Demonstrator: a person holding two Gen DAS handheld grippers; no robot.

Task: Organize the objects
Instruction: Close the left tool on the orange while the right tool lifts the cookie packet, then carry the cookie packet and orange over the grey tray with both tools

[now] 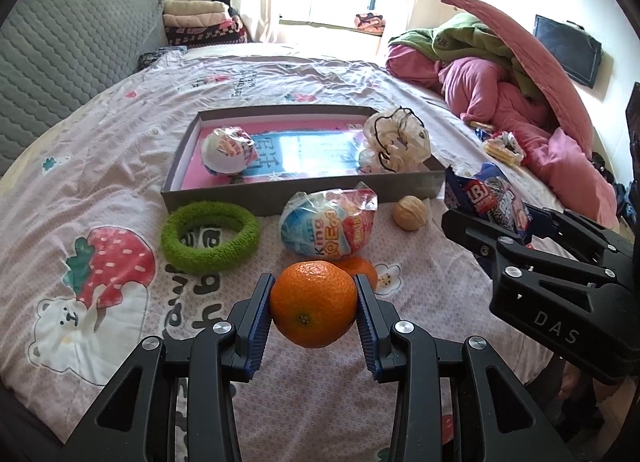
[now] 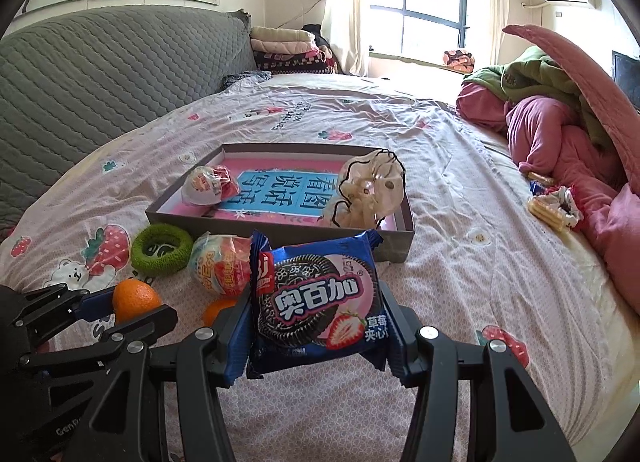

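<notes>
On the bed [image 1: 120, 134], the left gripper [image 1: 314, 302] clamps an orange [image 1: 313, 304]; the right gripper [image 2: 318, 310] grips a cookie packet [image 2: 316, 302] (both off the sheet).

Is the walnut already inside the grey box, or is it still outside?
Outside. The walnut lies on the bedsheet, just before the grey box's front wall.

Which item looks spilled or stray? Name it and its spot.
An opened packet with pale wafer biscuits showing lies far right on the bedsheet, against the pink quilt, well apart from the shallow grey box and the other goods.
</notes>
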